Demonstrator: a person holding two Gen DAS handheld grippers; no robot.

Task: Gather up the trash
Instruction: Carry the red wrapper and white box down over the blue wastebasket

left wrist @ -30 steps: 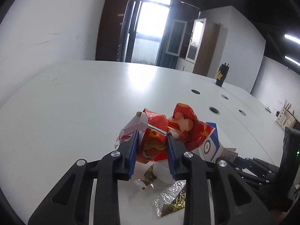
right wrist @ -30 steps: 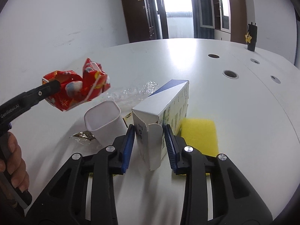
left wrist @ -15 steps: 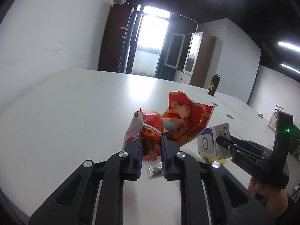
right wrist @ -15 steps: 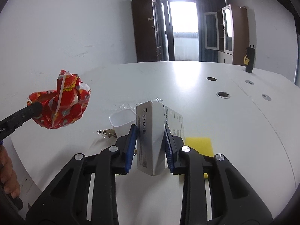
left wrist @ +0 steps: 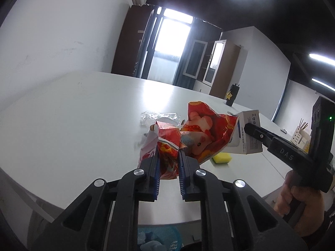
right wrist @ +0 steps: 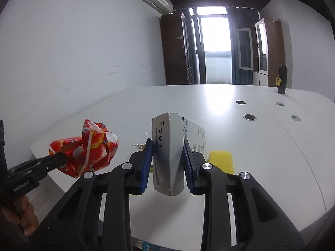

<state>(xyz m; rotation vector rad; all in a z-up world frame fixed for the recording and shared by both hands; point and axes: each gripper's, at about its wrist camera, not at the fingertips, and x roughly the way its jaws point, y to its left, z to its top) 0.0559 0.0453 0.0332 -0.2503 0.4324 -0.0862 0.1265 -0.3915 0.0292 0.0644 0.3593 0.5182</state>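
Both loads have been lifted off the table toward its near edge: the left hand-held gripper (left wrist: 168,168) clamps the red wrapper (left wrist: 196,138), the right hand-held gripper (right wrist: 167,163) clamps the white carton (right wrist: 167,152), both tilted slightly downward.

My right gripper (left wrist: 251,130) reads "DAS" along its arm; my left gripper (right wrist: 60,159) reads "GenRobot.AI". The white carton (right wrist: 167,152) carries a recycling sign; its small print is unreadable.
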